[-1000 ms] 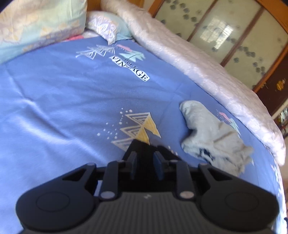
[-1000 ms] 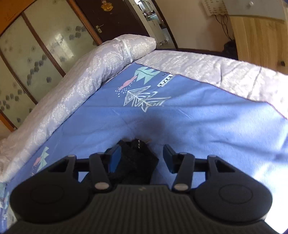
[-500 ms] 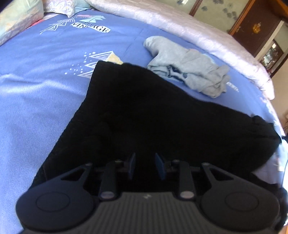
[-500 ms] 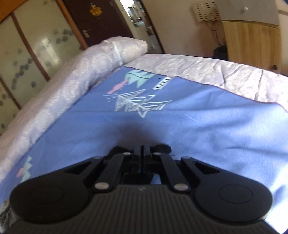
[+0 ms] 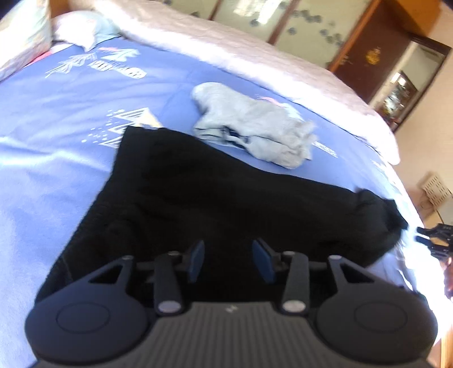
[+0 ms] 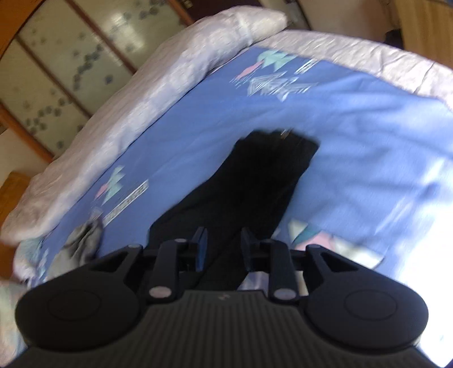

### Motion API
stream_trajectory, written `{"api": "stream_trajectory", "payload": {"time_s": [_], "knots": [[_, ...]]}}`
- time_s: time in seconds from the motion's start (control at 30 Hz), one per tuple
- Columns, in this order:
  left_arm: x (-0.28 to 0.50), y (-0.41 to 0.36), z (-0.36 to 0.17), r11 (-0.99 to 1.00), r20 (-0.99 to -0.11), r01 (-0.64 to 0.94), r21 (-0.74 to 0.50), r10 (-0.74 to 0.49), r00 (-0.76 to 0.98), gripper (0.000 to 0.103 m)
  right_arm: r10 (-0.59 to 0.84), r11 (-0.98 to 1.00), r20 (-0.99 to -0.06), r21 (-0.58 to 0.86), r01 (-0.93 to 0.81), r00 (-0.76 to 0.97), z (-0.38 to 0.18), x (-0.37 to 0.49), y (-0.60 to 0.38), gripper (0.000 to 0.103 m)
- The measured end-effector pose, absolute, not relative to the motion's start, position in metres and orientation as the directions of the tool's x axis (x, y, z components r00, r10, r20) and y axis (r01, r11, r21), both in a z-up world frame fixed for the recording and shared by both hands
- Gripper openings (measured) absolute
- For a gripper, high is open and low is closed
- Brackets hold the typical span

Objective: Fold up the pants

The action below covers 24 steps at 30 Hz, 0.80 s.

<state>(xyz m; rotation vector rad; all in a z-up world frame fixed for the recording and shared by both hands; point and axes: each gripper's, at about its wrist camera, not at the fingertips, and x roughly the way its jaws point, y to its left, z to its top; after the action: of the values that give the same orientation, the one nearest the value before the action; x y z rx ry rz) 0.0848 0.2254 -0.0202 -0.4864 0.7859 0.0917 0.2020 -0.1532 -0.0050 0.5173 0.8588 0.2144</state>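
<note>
Pants (image 5: 215, 203), black, lie spread lengthwise on the blue bedsheet (image 5: 56, 158), wide end toward the pillows (image 5: 82, 27), narrow end running off to my right near the bed's edge. My left hand-held gripper (image 5: 228, 259) hovers over the near edge of the cloth, jaws apart, nothing between them. My right hand-held gripper (image 6: 223, 249) sits over the leg end, jaws also apart, empty; dark fabric passes beneath it. Grey garment (image 5: 254, 127) lies crumpled just beside the far edge of the pants, not clearly touching. Both views blurred.

Risks as I judge them: a pinch taking only one layer would leave the fold skewed. Dragging the cloth far side could catch the grey garment. The leg end near the bed's edge may slide off.
</note>
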Motion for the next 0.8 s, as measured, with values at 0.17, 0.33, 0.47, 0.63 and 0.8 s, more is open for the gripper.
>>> {"api": "stream_trajectory", "payload": {"time_s": [0.17,0.33,0.47,0.63,0.8], "knots": [[0.063,0.229,-0.015,0.884,-0.718,-0.312,-0.349,-0.039,0.695,0.042,0.594,0.799,-0.632,0.538,-0.27,0.498,-0.018,0.137,-0.052,0.031],[0.015,0.266,-0.016,0.809,-0.722,-0.447,-0.381,0.041,0.69,0.047,0.674,0.735,-0.631,0.523,-0.431,0.385,-0.037,0.128,0.044,0.054],[-0.019,0.291,-0.02,0.738,-0.717,-0.51,-0.442,0.052,0.695,0.051,0.645,0.748,-0.695,0.486,-0.452,0.319,-0.06,0.141,0.094,0.054],[-0.054,0.307,-0.016,0.705,-0.701,-0.54,-0.46,0.085,0.708,0.055,0.611,0.769,-0.733,0.46,-0.445,0.298,-0.063,0.117,0.1,0.006],[-0.064,0.306,-0.02,0.686,-0.716,-0.544,-0.482,0.049,0.697,0.057,0.588,0.808,-0.731,0.507,-0.3,0.347,-0.066,0.097,0.054,0.018]]}}
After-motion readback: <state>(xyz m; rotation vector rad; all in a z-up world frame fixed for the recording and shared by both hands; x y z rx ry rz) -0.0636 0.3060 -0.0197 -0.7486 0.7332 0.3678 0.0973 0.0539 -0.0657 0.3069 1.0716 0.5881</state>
